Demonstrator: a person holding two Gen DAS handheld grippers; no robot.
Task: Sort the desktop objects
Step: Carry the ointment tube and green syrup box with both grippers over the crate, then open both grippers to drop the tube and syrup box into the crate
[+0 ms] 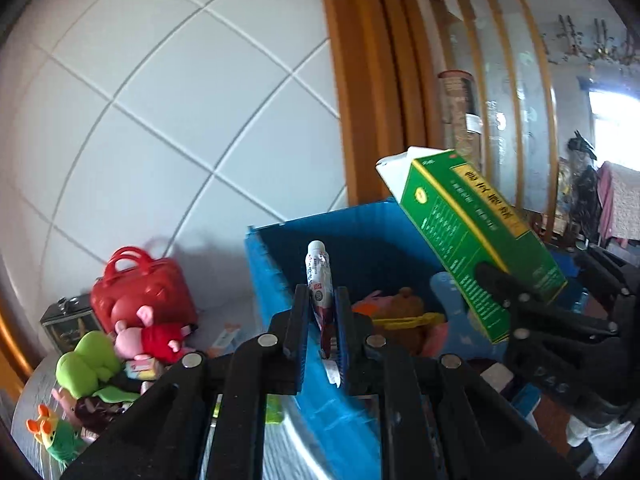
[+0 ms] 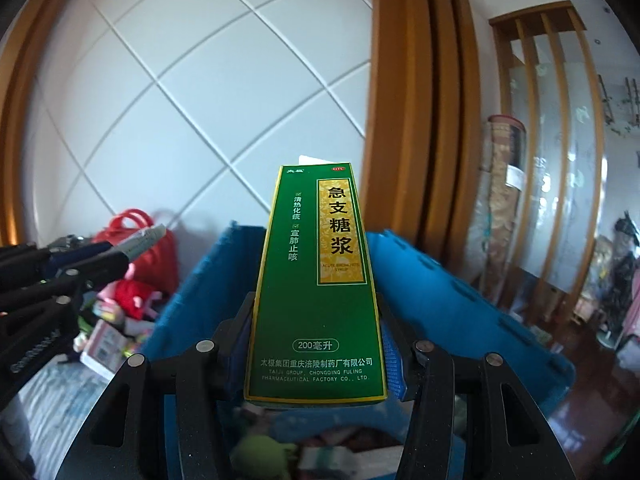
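My left gripper (image 1: 322,312) is shut on a white tube with a red and white label (image 1: 319,276), held upright at the near left rim of a blue bin (image 1: 276,264). My right gripper (image 2: 316,344) is shut on a tall green medicine box (image 2: 316,280), held above the blue bin (image 2: 452,288). In the left wrist view the green box (image 1: 476,248) tilts over the bin's right side, with the right gripper (image 1: 504,284) below it. In the right wrist view the left gripper (image 2: 120,256) and its tube (image 2: 146,238) are at the left.
Left of the bin lie a red handbag (image 1: 136,284), a pink pig plush (image 1: 154,336), a green plush (image 1: 90,364), a dark metal box (image 1: 66,324) and small packets. Inside the bin are a brown plush (image 1: 408,308) and a blue item. A tiled wall and wooden frame stand behind.
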